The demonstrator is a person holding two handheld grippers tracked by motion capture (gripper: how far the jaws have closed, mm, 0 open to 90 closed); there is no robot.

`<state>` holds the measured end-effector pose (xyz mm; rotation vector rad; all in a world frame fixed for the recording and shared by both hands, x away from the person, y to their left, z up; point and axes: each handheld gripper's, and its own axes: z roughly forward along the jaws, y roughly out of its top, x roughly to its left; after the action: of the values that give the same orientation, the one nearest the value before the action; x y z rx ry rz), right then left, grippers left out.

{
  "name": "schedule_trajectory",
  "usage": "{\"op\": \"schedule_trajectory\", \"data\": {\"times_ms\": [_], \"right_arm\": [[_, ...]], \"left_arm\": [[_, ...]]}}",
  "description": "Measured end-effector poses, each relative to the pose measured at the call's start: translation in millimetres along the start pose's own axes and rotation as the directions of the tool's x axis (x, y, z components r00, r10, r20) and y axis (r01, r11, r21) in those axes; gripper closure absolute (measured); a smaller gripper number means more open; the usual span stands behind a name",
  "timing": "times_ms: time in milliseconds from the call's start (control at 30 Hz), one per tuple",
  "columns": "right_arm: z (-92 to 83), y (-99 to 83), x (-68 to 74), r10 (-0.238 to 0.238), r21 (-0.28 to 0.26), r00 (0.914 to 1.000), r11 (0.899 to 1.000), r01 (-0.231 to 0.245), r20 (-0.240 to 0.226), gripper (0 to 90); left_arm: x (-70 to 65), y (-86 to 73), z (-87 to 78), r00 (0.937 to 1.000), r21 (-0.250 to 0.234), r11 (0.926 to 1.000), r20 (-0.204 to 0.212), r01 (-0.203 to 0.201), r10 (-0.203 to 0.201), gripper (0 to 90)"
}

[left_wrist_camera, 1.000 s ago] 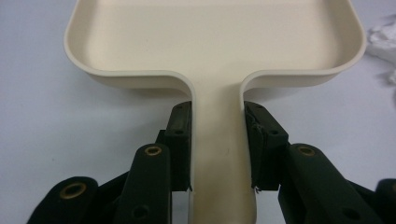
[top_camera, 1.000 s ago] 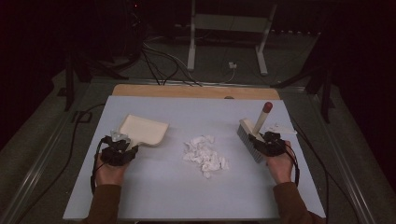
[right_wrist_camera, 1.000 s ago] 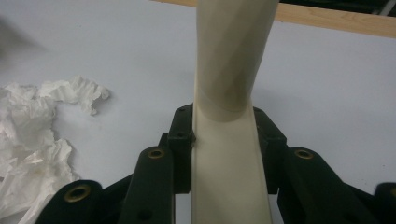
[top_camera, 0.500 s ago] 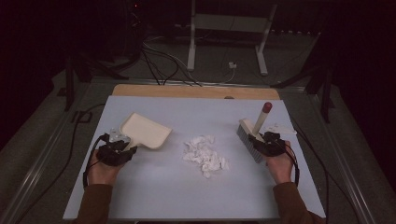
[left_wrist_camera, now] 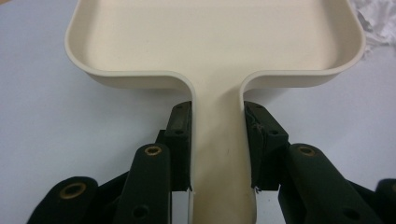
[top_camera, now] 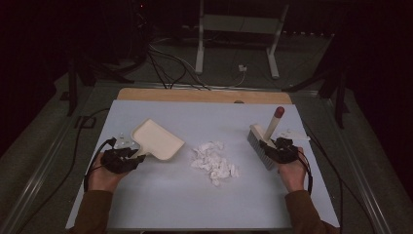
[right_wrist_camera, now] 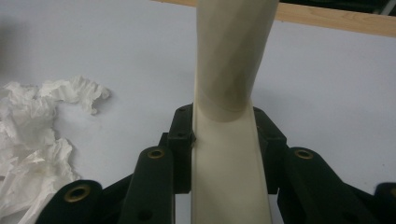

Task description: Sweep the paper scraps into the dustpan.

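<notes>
Cream plastic meets black jaws on both sides of the pale blue table top. In our left hand, the left gripper pinches the flat handle of the cream, shallow, square-cornered plastic dustpan; in the left gripper view the two black pads press against either edge of that handle, and the pan's open tray spreads out ahead of them. From the high view the dustpan sits on the left half of the table, its mouth turned toward the middle, where we see a loose heap of crumpled white paper scraps. The pan's front edge lies near the heap but apart from it; a corner of the paper peeks in at the upper right of the left gripper view.

In our right hand, the right gripper is clamped on the cream hand brush with a dark red tip on its handle. The right gripper view shows the jaws closed on the flat lower part of the handle, with the rounded shaft rising past them. The brush head with its dark bristles rests on the table on the right half, the handle tilted up and away from us. The paper heap lies to the left of the brush, well apart from the bristles, between brush and dustpan. A strip of bare wood borders the far edge of the table.
</notes>
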<state>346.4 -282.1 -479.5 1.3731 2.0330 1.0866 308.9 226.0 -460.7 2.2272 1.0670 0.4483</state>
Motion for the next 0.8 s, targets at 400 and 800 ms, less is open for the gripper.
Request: {"op": "schedule_trajectory", "data": {"times_ms": [400,800], "right_arm": [[-0.2,-0.2,-0.6,0.002,-0.001,1.0,1.0,-0.002,-0.001,67.0],[-0.3,-0.2,0.0,0.002,0.0,1.0,1.0,-0.002,-0.002,66.9]], "left_arm": [[-0.2,1.3,-3.9,0.9951,-0.005,0.9969,0.06,-0.079,0.079,66.6],[-9.2,3.8,-0.6,0.973,0.031,0.9813,0.139,-0.19,0.184,66.5]]}}
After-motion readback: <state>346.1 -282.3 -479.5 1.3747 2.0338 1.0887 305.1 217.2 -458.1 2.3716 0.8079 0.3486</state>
